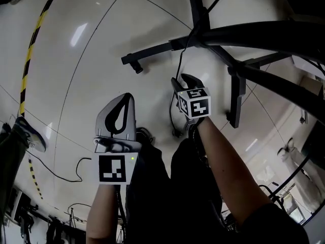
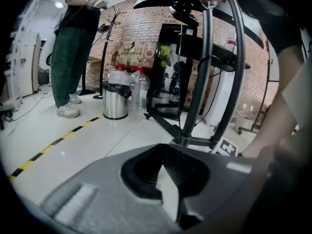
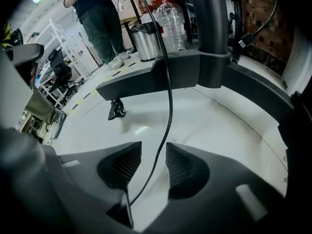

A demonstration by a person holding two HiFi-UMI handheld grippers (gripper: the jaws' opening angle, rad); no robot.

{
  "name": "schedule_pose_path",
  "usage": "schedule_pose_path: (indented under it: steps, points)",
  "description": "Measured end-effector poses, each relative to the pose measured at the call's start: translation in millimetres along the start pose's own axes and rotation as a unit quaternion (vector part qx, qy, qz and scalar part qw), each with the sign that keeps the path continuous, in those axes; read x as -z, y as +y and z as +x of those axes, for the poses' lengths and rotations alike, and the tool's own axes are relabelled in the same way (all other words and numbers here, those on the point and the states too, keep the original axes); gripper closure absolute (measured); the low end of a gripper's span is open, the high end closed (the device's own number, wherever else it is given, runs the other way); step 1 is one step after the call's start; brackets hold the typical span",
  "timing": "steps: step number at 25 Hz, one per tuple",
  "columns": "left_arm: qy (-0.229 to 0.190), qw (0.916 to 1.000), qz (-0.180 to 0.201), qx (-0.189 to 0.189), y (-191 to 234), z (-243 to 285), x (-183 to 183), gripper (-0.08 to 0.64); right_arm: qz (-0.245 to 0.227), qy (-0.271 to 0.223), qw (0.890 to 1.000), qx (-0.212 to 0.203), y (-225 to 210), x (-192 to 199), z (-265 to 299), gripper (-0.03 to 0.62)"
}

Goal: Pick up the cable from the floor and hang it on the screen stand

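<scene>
**Cable [image 3: 169, 96] runs through the right tool's [image 3: 148, 160] open gap**

The black cable drops from the screen stand [image 3: 210, 38] toward the white floor [image 3: 214, 116]. It passes between the right tool's spread jaws, apparently touching neither pad. Beside it, the left tool [image 2: 163, 172] looks pressed together and empty, though its tips show poorly.

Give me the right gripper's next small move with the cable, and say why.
Probably close the right gripper on the cable. Its jaws stand apart and the black cable runs between them with neither pad pressing it, so a small squeeze should secure it before any lift toward the screen stand.
</scene>
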State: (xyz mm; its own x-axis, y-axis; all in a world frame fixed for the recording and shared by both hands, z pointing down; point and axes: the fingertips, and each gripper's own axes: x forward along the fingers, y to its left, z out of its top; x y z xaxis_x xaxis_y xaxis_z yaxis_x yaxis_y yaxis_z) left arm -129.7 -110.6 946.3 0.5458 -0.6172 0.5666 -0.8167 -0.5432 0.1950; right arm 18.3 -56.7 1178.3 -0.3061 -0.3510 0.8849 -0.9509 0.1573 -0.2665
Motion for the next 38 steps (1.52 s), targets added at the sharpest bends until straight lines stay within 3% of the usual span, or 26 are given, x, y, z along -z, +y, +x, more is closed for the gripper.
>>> schedule_pose_path:
  steps: [4,9,12,16,20,27,31,38]
  points:
    - [0.010,0.9998,-0.018,0.004,2.1,8.4,12.4,0.555,0.017,0.012,1.000,0.009,-10.8,5.7,14.2,0.433]
    - [0.023,0.9997,-0.009,0.009,6.6,15.9,23.7,0.555,0.028,0.039,0.999,0.009,-11.0,23.6,28.4,0.455]
    - [0.024,0.9996,-0.016,0.007,9.0,19.3,25.4,0.555,0.028,0.044,0.999,0.009,-9.6,24.9,30.5,0.549]
    - [0.025,0.9996,-0.008,0.010,7.0,17.7,17.7,0.555,0.022,0.047,0.999,0.011,-8.8,21.5,23.1,0.574]
    - [0.022,0.9997,-0.007,0.009,2.3,9.9,1.2,0.555,0.014,0.023,1.000,-0.002,-0.1,2.3,0.2,0.575]
    - [0.005,0.9999,-0.011,0.008,-17.2,-19.5,-43.2,0.555,-0.049,0.010,0.998,-0.038,39.3,-35.7,-62.0,0.575]
    - [-0.005,0.9999,-0.009,0.006,-29.3,-43.0,-73.2,0.555,-0.055,-0.009,0.997,-0.056,66.7,-62.2,-108.0,0.575]
    - [-0.011,0.9999,-0.002,0.010,-58.7,-82.6,-119.7,0.555,-0.057,0.002,0.996,-0.071,95.3,-83.4,-178.5,0.574]
